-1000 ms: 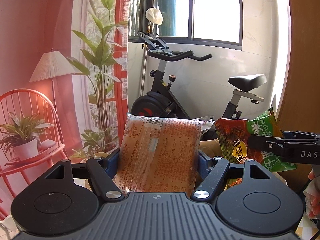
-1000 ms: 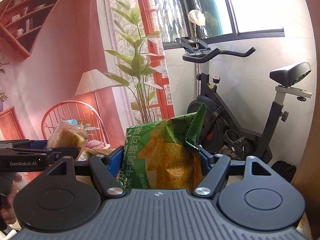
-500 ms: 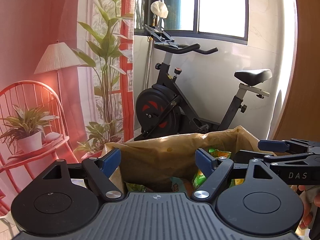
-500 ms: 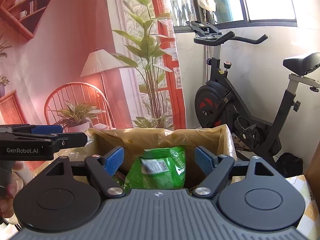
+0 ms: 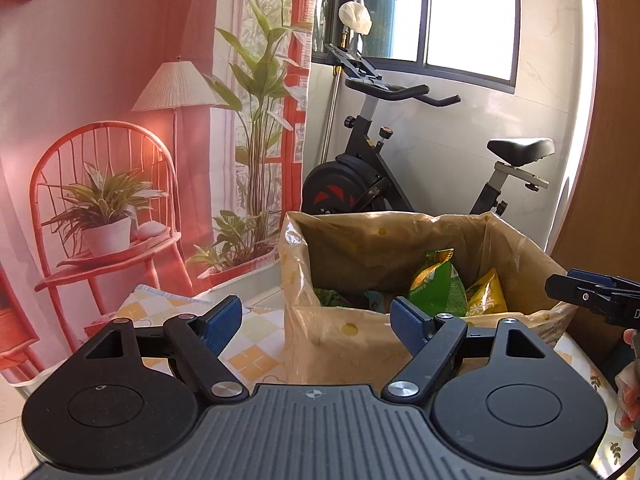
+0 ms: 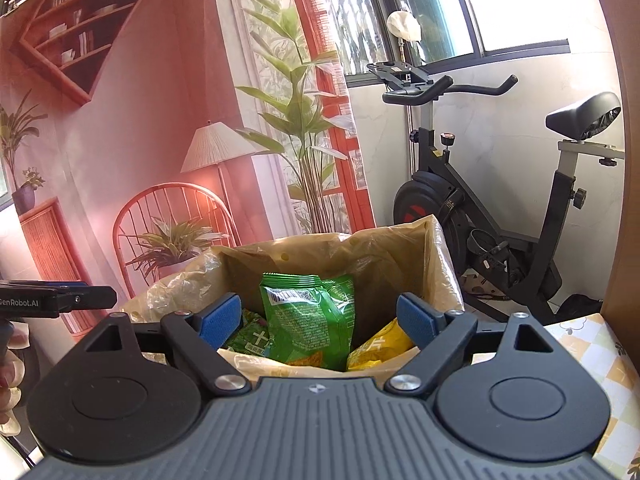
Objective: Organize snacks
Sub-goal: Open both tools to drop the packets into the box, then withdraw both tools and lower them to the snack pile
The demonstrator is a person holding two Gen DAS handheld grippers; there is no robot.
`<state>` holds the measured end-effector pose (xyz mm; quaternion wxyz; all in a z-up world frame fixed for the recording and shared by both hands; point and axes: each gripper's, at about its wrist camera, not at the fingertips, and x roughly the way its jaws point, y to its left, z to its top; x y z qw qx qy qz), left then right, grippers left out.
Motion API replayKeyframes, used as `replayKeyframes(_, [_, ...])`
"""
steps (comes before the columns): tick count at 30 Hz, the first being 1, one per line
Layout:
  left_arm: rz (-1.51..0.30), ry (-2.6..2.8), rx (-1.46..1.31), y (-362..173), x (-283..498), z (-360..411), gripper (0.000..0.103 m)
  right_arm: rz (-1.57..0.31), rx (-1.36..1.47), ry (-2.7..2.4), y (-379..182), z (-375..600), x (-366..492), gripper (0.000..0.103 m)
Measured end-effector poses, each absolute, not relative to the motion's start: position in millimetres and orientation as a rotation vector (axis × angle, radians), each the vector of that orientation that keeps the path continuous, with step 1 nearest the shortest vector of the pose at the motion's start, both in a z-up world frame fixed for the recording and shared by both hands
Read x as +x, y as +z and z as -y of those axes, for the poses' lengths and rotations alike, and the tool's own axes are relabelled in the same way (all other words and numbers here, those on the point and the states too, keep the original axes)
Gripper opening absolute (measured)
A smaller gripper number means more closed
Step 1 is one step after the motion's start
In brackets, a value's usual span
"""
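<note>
A box lined with a tan plastic bag (image 5: 352,332) stands on the checked tablecloth; it also shows in the right wrist view (image 6: 320,252). Inside lie a green snack bag (image 5: 438,288), a yellow snack bag (image 5: 484,294) and other packets. In the right wrist view the green snack bag (image 6: 312,320) stands upright beside the yellow snack bag (image 6: 380,348). My left gripper (image 5: 318,322) is open and empty at the box's near left wall. My right gripper (image 6: 320,318) is open and empty just above the box's near rim.
A checked tablecloth (image 5: 248,344) covers the table under the box. A black exercise bike (image 5: 384,168) stands behind by the window. A printed backdrop with a red chair (image 5: 104,216) hangs at the left. A wooden panel (image 6: 624,240) is at the right.
A second ago my left gripper held an orange packet and my right a green bag. Both opened and the snacks dropped into the box. Both grippers have since pulled back.
</note>
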<state>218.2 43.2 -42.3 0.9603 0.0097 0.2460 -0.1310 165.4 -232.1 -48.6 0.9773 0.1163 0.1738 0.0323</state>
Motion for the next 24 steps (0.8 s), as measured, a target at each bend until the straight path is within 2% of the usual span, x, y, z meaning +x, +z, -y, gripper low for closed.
replayKeyframes(2, [-0.522, -0.244, 0.0, -55, 209, -53, 0.083, -0.33, 0.224, 0.083, -56, 229, 152, 0.093])
replayKeyframes(8, [-0.603, -0.167, -0.113, -94, 195, -77, 0.08, -0.341, 0.201, 0.082, -91, 224, 129, 0.092])
replayKeyframes(14, [-0.677, -0.118, -0.156, -129, 191, -88, 0.073, -0.449, 0.238, 0.078, -134, 226, 120, 0.068])
replayKeyframes(17, [-0.699, -0.102, -0.148, -139, 191, -89, 0.071, -0.504, 0.302, 0.085, -153, 233, 119, 0.06])
replayKeyframes(21, [-0.708, -0.097, -0.123, -148, 189, -84, 0.071, -0.548, 0.309, 0.076, -167, 238, 123, 0.056])
replayKeyframes(24, [-0.696, -0.078, -0.068, -154, 190, -77, 0.071, -0.648, 0.258, 0.083, -179, 234, 135, 0.054])
